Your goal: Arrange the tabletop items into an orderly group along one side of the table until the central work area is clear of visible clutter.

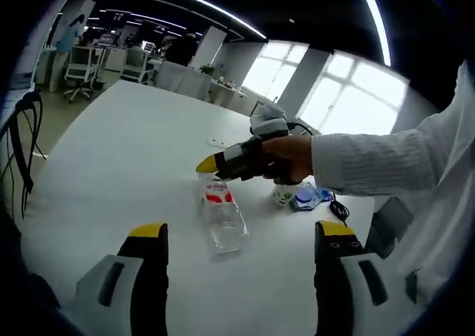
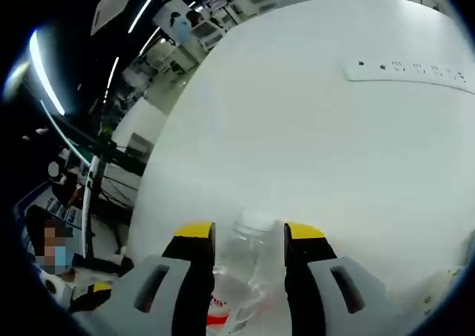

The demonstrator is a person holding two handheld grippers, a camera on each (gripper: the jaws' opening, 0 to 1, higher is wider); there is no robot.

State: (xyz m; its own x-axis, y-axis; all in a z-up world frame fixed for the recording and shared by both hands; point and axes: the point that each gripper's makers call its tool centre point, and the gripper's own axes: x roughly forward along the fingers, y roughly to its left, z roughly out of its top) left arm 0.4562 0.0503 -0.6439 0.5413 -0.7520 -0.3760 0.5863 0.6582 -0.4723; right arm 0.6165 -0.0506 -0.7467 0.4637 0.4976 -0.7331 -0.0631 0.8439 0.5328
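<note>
So the big white counter point(image 1: 111, 150) takes up most of both views, and it's mostly bare in the middle. In the left gripper view your white sleeve point(image 1: 371, 162) comes in from the right, with your hand point(image 1: 293, 158) wrapped round the right tongs point(image 1: 210, 165), whose yellow tips sit right over the cap end of the clear plastic bottle point(image 1: 221, 217). That bottle is lying on its side on the counter, red and white label near the top, about in the middle between your left tongs' jaws and the other gripper.

Your left tongs point(image 1: 241, 236) are spread wide apart with nothing in them, hovering short of the bottle's bottom end.

In the right gripper view the right tongs point(image 2: 249, 232) have the bottle point(image 2: 249, 265) between the two yellow-tipped jaws, jaws close on either side of it. Can't really tell if they're actually pinching it or just straddling it.

Smaller stuff: just past the bottle near your hand there's a little white cup-like thing point(image 1: 282, 196) with green marks, and touching it a crumpled blue and white item point(image 1: 306, 197), with a black cable point(image 1: 338, 208) beside that. A white power strip point(image 2: 412, 75) lies further off on the counter in the right gripper view.
</note>
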